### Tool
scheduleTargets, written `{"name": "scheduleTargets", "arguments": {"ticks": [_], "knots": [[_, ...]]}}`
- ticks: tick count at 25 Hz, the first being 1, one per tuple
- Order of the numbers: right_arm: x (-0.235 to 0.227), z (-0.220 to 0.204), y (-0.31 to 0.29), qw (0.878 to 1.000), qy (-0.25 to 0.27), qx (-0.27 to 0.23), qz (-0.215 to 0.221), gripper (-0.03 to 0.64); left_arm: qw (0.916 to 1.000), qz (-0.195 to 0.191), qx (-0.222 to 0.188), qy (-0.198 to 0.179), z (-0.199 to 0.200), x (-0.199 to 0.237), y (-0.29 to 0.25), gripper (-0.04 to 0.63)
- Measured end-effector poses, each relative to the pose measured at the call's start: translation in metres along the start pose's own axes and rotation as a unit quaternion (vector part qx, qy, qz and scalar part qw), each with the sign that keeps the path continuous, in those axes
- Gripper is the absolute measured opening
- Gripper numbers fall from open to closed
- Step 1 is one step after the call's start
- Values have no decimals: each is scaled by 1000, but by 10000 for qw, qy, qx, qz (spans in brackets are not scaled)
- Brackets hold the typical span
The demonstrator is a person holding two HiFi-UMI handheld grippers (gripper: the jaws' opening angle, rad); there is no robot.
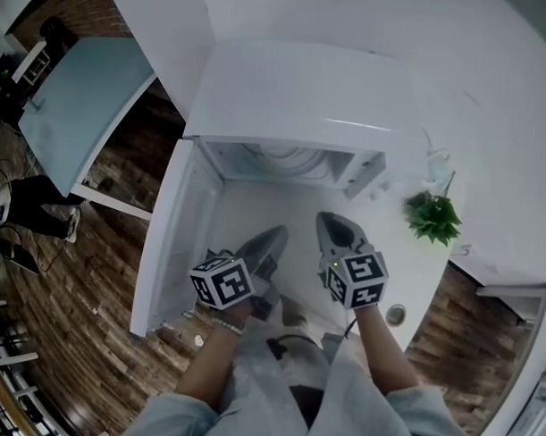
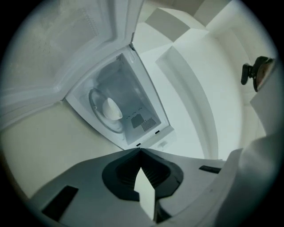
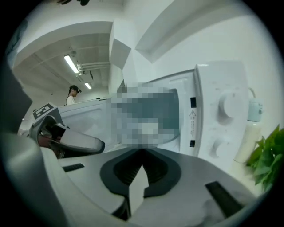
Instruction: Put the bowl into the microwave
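**Bowl** (image 2: pixel 111 108): white, inside the microwave (image 1: pixel 295 97), resting on the glass turntable (image 2: pixel 95 116). The cavity is open toward you.

**Microwave:** white, standing at the far edge of the white table (image 1: pixel 255 208). Its door (image 1: pixel 175 245) is swung wide along the table's left edge. Two knobs (image 3: pixel 227 105) sit on the right-hand panel.

**Your left gripper** (image 1: pixel 274 232): over the middle of the table, in front of the cavity. Its jaws are pressed together with nothing between them, well clear of the bowl.

**Your right gripper** (image 1: pixel 333 225): just beside the left one, on its right. Its jaws are likewise pressed together and hold nothing.

**Plant** (image 1: pixel 434 216): green, at the table's right edge, near the microwave.

**Pale bottle** (image 3: pixel 249 128): upright between the plant and the microwave's panel.

**Person** (image 3: pixel 71 94): standing far off in the room, seen beyond the open door.
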State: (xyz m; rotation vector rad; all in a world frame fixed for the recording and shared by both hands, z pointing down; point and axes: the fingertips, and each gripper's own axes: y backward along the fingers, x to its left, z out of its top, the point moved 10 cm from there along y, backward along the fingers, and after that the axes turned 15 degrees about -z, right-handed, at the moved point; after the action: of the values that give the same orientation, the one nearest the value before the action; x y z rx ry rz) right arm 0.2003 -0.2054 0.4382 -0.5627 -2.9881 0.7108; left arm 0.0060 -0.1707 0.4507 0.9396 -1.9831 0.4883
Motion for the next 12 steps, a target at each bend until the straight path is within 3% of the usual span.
{"name": "scheduleTargets", "arguments": {"ticks": [8,12], "knots": [[-7,0,53,9989,-290,-352,-103,0,9926,123,481,-1106,-7,-43,14,0],[-5,9,78,9973,-407,-611,-54,0,9873,100,496,-1507,-3,-66,22,-1]]}}
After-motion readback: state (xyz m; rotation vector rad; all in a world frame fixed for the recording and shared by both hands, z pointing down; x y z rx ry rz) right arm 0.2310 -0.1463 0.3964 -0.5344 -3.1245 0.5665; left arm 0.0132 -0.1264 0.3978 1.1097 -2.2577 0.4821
